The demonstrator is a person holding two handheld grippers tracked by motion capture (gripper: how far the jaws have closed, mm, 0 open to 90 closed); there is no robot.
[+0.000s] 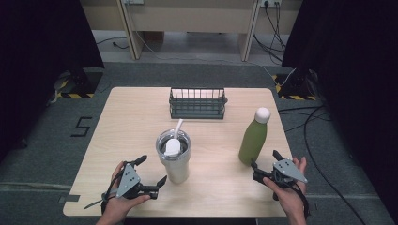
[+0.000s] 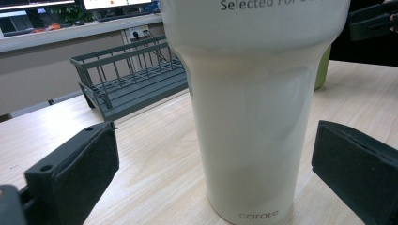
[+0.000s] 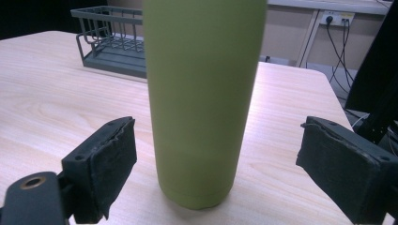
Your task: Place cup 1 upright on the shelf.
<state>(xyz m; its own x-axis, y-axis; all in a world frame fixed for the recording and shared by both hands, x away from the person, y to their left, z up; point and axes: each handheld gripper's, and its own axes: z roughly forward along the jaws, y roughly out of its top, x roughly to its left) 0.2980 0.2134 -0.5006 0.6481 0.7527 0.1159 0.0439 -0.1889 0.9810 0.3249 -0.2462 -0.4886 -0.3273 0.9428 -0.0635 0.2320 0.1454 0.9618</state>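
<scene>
Both my tools, left tool (image 1: 151,171) and right tool (image 1: 264,164), stand open near the table's (image 1: 141,126) front edge, straddling the smooth, likely slippery cream tumbler (image 1: 174,157) and rigid green bottle (image 1: 253,140), best gripped low on their bodies.

A lab is showing here: black curtains (image 1: 356,70) are flanking the table (image 1: 131,126), cables (image 1: 319,140) trailing beside it, monitors (image 2: 117,4) glowing behind it.
</scene>
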